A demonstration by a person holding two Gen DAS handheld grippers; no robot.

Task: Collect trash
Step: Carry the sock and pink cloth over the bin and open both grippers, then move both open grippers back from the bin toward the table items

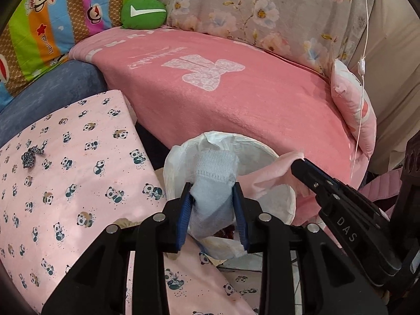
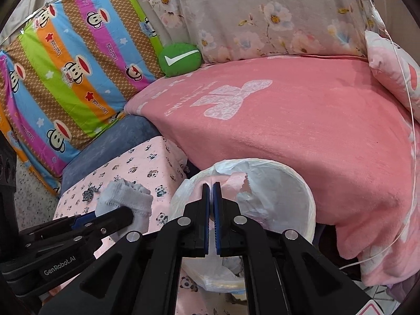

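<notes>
1. White-lined trash bin (image 1: pixel 278 199) sits low centre of frame, right under both grippers, its mouth open upward.
2. Left gripper (image 1: pixel 214 204) is clamped on a pale blue sock (image 1: pixel 212 181), its length pointing into the bin.
3. Right gripper (image 2: pixel 211 191), nearly closed, pinches a pink cloth scrap (image 2: pixel 233 181) over the rim; release looks next.

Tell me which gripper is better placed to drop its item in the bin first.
Right. The right gripper holds the pink cloth over the bin; the left gripper's sock sits nearer the rim.
</notes>
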